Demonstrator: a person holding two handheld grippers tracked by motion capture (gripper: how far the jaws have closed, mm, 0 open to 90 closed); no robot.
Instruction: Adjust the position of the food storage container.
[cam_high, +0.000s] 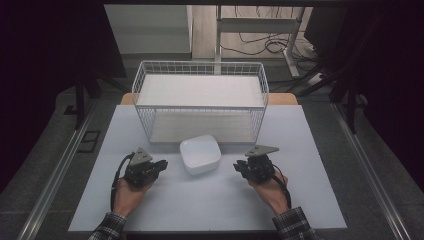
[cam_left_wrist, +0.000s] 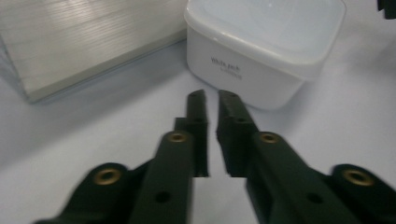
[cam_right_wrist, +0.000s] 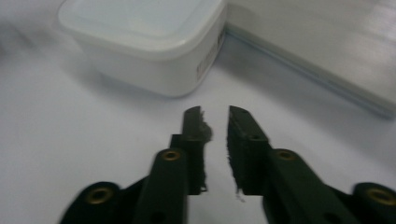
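Left gripper (cam_high: 159, 166) and right gripper (cam_high: 239, 167) near tabletop's front edge, flanking white lidded container (cam_high: 200, 153); both sets of jaws nearly together, nothing between. Advice: reopen wide, approach level, square to opposite sides. Container: rounded square, glossy lid, mid-tabletop, just before wire basket (cam_high: 200, 67) toward far edge.

Plaid sleeves (cam_high: 295, 222); black hand-held gripper (cam_high: 159, 166) with brass screws.

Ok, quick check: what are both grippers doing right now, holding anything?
Left gripper: shut, nothing between its jaws, short of the white container.
Right gripper: jaws nearly together with a narrow gap, holding nothing.
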